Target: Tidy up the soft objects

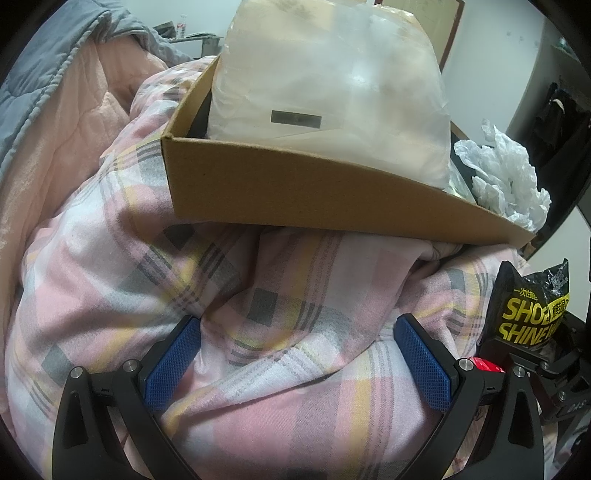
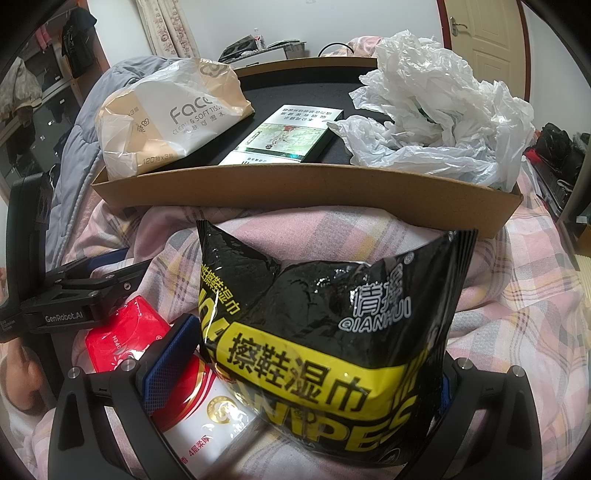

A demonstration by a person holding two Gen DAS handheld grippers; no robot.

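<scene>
My right gripper (image 2: 306, 369) is shut on a black and yellow shoe-wipes packet (image 2: 325, 332) and holds it upright in front of the cardboard box (image 2: 295, 192). The packet also shows at the right edge of the left wrist view (image 1: 528, 306). My left gripper (image 1: 295, 354) is open and empty over the pink plaid quilt (image 1: 147, 258). The box holds a beige facial tissue pack (image 2: 166, 122), which also shows in the left wrist view (image 1: 328, 81), a green and white flat carton (image 2: 284, 136) and a crumpled white plastic bag (image 2: 436, 107).
A red and white tissue pack (image 2: 184, 387) lies on the quilt under my right gripper's left finger. A grey and peach comforter (image 1: 48, 92) is piled at the left. A door (image 2: 480, 33) and clothes racks stand behind.
</scene>
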